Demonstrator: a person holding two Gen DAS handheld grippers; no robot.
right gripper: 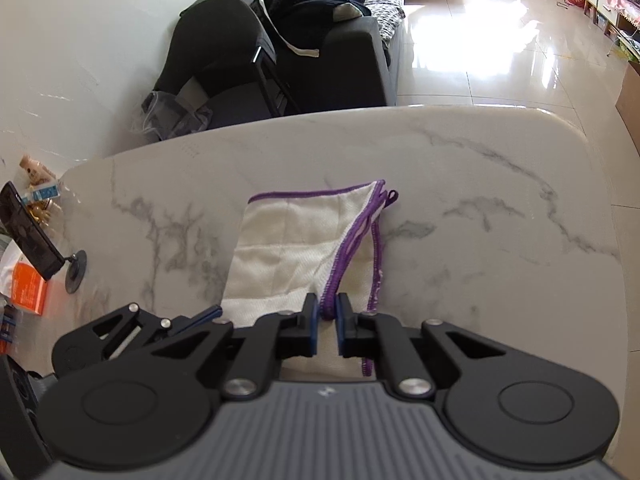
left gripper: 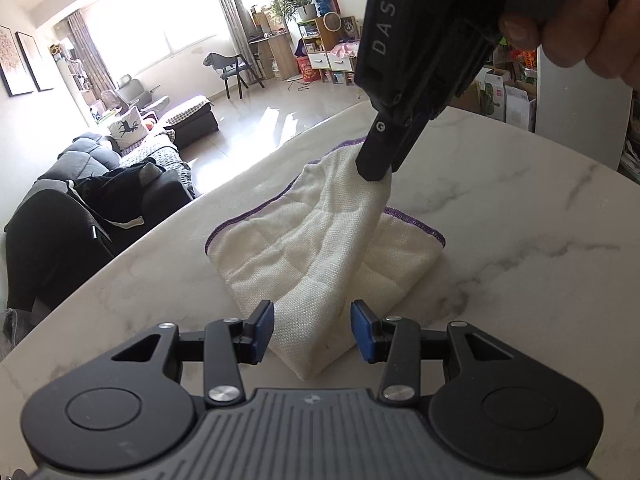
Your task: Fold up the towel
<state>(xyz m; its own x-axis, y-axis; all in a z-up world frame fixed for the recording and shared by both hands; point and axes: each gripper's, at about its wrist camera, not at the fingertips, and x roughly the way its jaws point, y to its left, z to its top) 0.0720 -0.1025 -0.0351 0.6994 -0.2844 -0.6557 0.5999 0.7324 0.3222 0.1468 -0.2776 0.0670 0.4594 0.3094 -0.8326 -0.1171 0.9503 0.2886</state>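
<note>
In the left wrist view, a dark grey sofa [left gripper: 100, 184] heaped with dark clothes is sitting at the left edge of the frame, beyond the rim of the white marble table [left gripper: 520, 264]. At the centre, the white towel [left gripper: 320, 240] with purple stitched edging is lying partly folded on the table, one part of it being pulled up off the surface into a peak. Low in the frame, the left gripper [left gripper: 312, 336] is hovering with its blue pads standing apart, the near folded corner of the towel lying between them, neither pad pressing on it. In the upper right, the right gripper [left gripper: 374, 170] is reaching down and pinching the raised peak of cloth, with a hand [left gripper: 580, 28] wrapped around its body at the top right corner.

In the right wrist view, a black phone stand [right gripper: 36, 240] and an orange box [right gripper: 28, 288] are sitting at the left edge. At the centre the towel [right gripper: 288, 248] is spreading away from the camera on the marble, a small purple loop [right gripper: 391, 196] sticking out at its far right corner. At bottom centre the right gripper [right gripper: 328, 316] is clamping its blue pads onto the bunched purple hem.
</note>
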